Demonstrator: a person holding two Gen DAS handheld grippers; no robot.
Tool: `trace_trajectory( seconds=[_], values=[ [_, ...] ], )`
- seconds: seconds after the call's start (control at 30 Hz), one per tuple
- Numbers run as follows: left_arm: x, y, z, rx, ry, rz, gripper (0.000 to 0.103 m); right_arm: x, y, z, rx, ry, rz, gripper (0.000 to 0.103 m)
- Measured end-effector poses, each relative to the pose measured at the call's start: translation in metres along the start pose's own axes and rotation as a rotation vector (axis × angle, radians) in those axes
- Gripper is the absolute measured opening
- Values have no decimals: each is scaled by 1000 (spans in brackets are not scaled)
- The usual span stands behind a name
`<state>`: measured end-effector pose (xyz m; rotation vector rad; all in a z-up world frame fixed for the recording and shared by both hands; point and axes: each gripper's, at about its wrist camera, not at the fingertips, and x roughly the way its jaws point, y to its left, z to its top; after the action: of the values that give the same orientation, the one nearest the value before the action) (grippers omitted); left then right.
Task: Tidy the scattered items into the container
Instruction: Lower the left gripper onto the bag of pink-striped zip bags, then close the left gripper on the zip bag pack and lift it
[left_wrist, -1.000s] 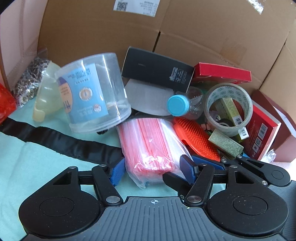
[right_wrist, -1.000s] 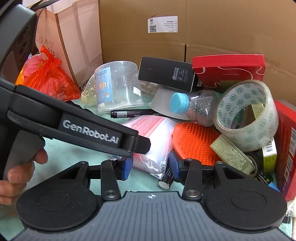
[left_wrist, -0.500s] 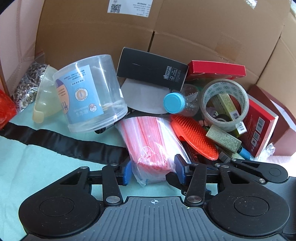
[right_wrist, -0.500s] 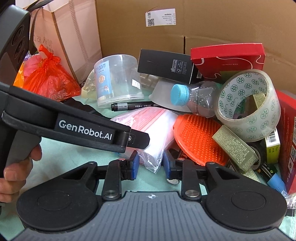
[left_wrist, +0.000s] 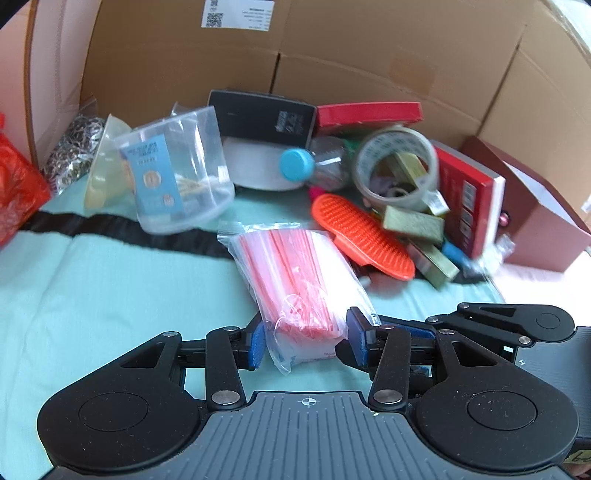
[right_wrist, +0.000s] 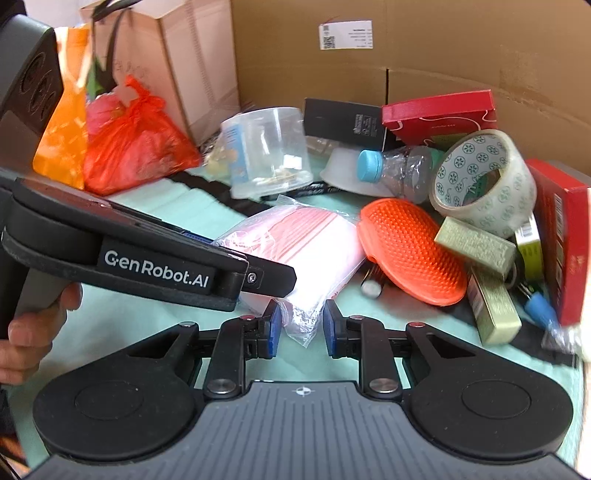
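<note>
I have the zip bag of red straws (left_wrist: 299, 280) between both tools now. My left hand-held gripper (left_wrist: 306, 341) has just been closing, and its blue pads now press the bag's near end from both sides, so I judge it gripped. My right hand-held gripper (right_wrist: 302, 328) has also just been closing; only the bag's thin loose corner hangs between its pads, and I cannot tell whether they pinch that film or merely flank it. Compared with a second ago, the bag has slid toward me across the pale green surface (left_wrist: 110, 288), away from the clear tub (left_wrist: 181, 173) and the orange brush (left_wrist: 362, 236) it lay against. The pile still sits along the far edge, by the cardboard. That frees the bag for carrying; I cannot see any container for certain.
</note>
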<state>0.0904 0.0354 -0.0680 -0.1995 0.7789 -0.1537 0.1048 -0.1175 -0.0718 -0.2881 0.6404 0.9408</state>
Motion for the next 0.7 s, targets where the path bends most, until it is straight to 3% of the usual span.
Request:
trace_trajectory(
  seconds=[0.7],
  values=[
    [-62, -62, -66, 61, 34, -21, 46, -99, 5, -55, -26, 32, 40, 26]
  ],
)
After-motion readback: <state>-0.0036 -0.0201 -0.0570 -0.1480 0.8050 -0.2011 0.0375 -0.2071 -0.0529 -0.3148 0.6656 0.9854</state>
